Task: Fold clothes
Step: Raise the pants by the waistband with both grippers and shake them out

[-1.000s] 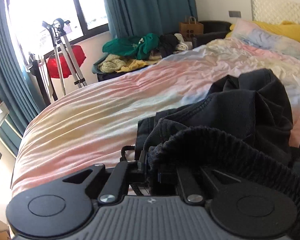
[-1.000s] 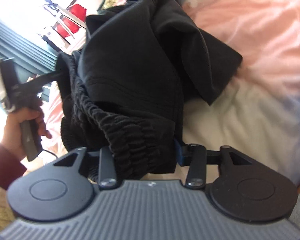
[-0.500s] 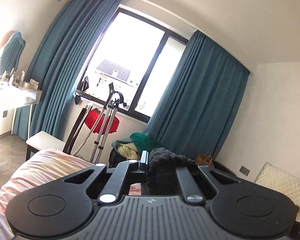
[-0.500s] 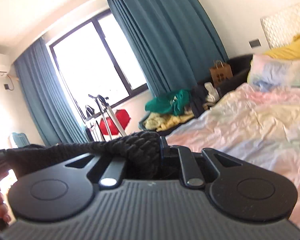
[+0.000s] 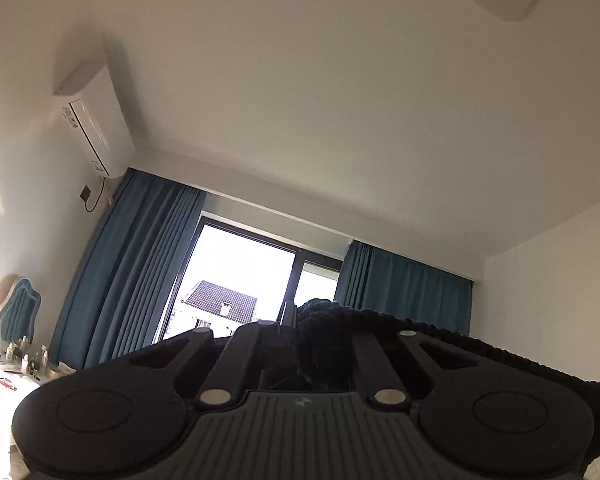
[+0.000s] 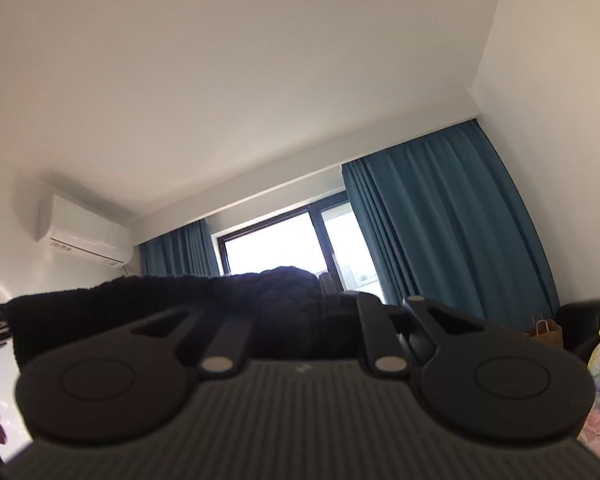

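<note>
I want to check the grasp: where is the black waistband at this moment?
The black waistband is pinched in the left gripper and runs right; in the right wrist view it runs left from the right gripper.

You will find nothing legible here. The air conditioner [image 5: 94,120], high at ten o'clock in your left wrist view, carries small stickers on its front, but their print is too small to read. A tiny pale emblem sits on the ribbed housing behind each claw, a mark rather than letters. The paper bag [image 6: 546,332] at three o'clock in your right wrist view shows no readable print.
</note>
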